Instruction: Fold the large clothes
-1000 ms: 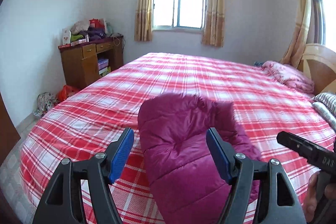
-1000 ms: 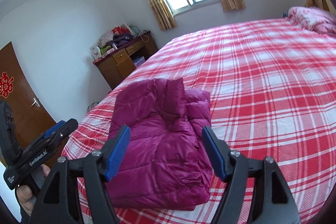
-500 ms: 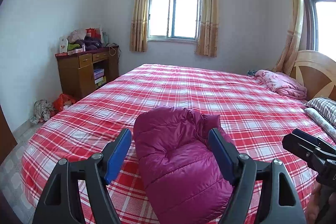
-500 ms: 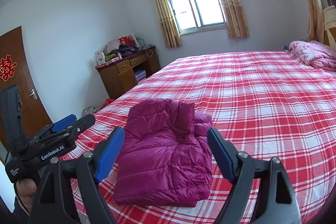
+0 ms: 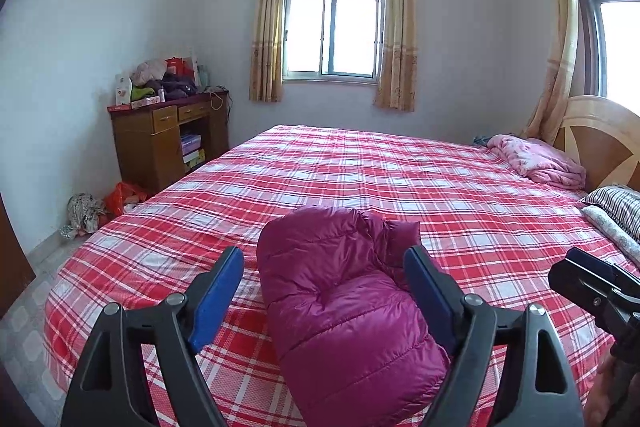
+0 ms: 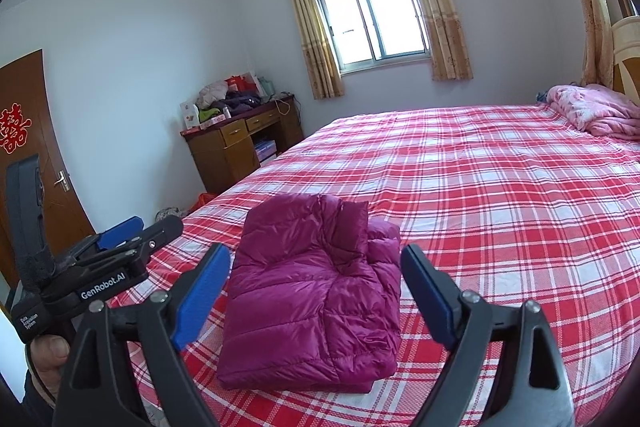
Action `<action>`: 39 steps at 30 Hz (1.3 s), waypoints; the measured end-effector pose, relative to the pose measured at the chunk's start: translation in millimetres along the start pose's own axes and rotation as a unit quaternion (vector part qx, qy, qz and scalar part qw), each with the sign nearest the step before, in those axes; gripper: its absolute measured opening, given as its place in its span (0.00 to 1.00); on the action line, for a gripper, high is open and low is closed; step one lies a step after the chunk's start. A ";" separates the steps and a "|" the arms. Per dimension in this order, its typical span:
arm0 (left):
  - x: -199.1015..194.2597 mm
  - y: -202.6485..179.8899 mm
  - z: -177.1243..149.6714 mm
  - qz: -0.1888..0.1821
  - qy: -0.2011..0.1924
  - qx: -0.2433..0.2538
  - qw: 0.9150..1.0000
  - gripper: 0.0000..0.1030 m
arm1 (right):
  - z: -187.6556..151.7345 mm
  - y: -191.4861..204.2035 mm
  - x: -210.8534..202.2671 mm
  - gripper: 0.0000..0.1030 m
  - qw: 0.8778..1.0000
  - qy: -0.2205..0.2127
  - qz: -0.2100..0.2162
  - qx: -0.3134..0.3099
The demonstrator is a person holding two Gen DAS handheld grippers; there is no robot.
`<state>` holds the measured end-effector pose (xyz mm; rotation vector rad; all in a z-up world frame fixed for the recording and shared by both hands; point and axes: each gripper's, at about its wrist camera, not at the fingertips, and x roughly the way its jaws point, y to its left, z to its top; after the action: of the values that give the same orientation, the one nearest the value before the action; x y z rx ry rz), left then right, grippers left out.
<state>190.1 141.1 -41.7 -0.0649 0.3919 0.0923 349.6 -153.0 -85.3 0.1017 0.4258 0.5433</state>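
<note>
A magenta quilted down jacket (image 5: 340,291) lies folded into a compact bundle on the red plaid bed (image 5: 400,179), near its front edge; it also shows in the right wrist view (image 6: 316,291). My left gripper (image 5: 323,287) is open and empty, held above and short of the jacket. My right gripper (image 6: 315,285) is open and empty too, apart from the jacket. The left gripper also shows at the left of the right wrist view (image 6: 120,247). The right gripper shows at the right edge of the left wrist view (image 5: 592,279).
A pink folded quilt (image 5: 536,159) and striped pillows (image 5: 616,203) lie by the wooden headboard (image 5: 600,135). A wooden desk (image 5: 168,135) piled with clutter stands at the left wall, with bags (image 5: 100,207) on the floor. A brown door (image 6: 36,147) is at the left.
Both grippers have drawn back and risen away from the jacket, which now looks smaller and lower in both views. The jacket itself has not moved. Both stay open.
</note>
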 end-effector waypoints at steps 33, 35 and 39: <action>5.0 5.4 0.4 0.029 0.018 -0.016 0.999 0.81 | -0.3 6.2 -7.3 0.94 1.000 -0.017 -0.009 -0.013; 4.3 6.4 1.2 0.032 0.016 -0.018 0.999 0.81 | 0.2 7.6 -8.2 0.95 1.000 -0.019 -0.010 -0.015; 3.1 6.8 2.0 0.033 0.014 -0.019 0.999 0.81 | 1.7 9.1 -10.0 0.96 1.000 -0.024 -0.011 -0.017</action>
<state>193.0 148.3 -41.4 -0.0899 0.4211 0.1644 338.2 -150.5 -78.2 0.0778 0.3702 0.5253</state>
